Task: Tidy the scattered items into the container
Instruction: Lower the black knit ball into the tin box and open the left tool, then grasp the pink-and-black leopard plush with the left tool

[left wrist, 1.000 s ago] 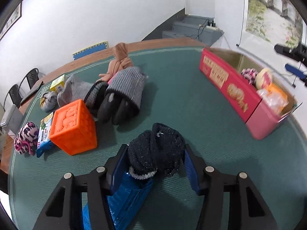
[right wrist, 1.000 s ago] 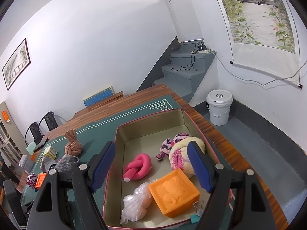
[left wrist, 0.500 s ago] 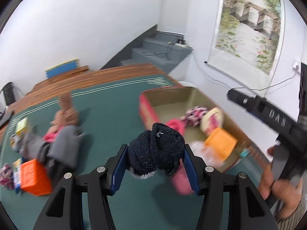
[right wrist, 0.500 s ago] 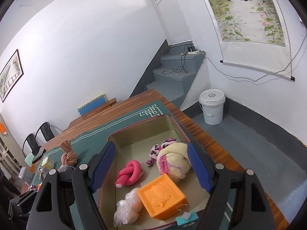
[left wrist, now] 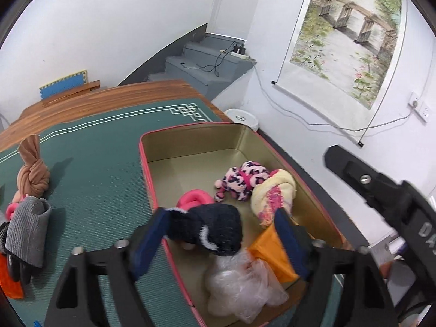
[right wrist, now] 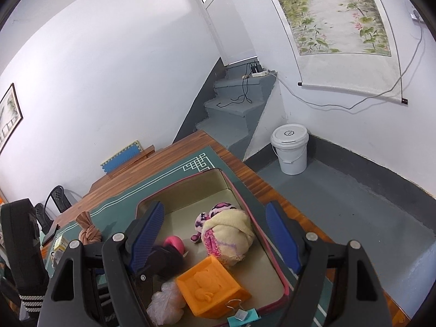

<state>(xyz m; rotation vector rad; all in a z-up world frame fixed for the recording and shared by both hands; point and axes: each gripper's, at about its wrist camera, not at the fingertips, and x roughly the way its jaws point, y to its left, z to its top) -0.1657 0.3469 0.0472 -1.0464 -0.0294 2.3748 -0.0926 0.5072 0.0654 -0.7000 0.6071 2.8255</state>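
The dark knitted sock bundle (left wrist: 209,227) sits over the near end of the pink-rimmed tin box (left wrist: 144,163), touching the left finger of the left gripper (left wrist: 220,238), whose jaws are spread wider than the bundle. Below it lie a clear plastic bag (left wrist: 239,286) and an orange block (left wrist: 269,256). Farther in are a pink knot (left wrist: 190,199), a cream-and-pink bundle (left wrist: 272,193) and a leopard-print bundle (left wrist: 242,177). The right gripper (right wrist: 215,238) hovers above the box, fingers apart and empty. A grey sock (left wrist: 27,231) and tan knotted cloth (left wrist: 31,174) lie on the green mat (left wrist: 95,163).
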